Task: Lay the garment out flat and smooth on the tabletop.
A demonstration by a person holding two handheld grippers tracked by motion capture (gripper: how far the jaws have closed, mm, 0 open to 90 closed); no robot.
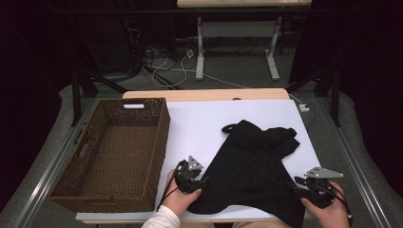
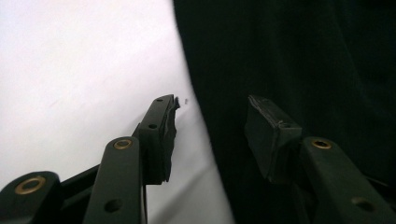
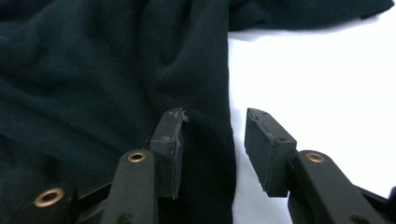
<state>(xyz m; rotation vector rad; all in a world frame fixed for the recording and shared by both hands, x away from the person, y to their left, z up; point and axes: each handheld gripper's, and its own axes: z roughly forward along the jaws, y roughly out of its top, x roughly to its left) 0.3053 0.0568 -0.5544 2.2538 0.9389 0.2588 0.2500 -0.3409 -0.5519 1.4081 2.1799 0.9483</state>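
Observation:
A black garment [image 1: 256,161] lies crumpled on the white table top [image 1: 199,123], spread toward the near edge. My left gripper [image 1: 204,181] sits at the garment's left edge, low on the table. In the left gripper view its jaws [image 2: 212,105] stand open, straddling the cloth's edge [image 2: 303,56]; the right pad is over cloth, the left over bare table [image 2: 84,60]. My right gripper [image 1: 297,182] is at the garment's near right corner. In the right gripper view its jaws [image 3: 215,116] are open around the cloth's edge [image 3: 93,70], with white table [image 3: 317,70] beside it.
A brown wicker basket [image 1: 161,137] with nothing inside stands on the left of the table, close to my left hand. Behind the table are a desk's white legs [image 1: 200,47] and cables on the floor. Black metal frame bars run along both sides.

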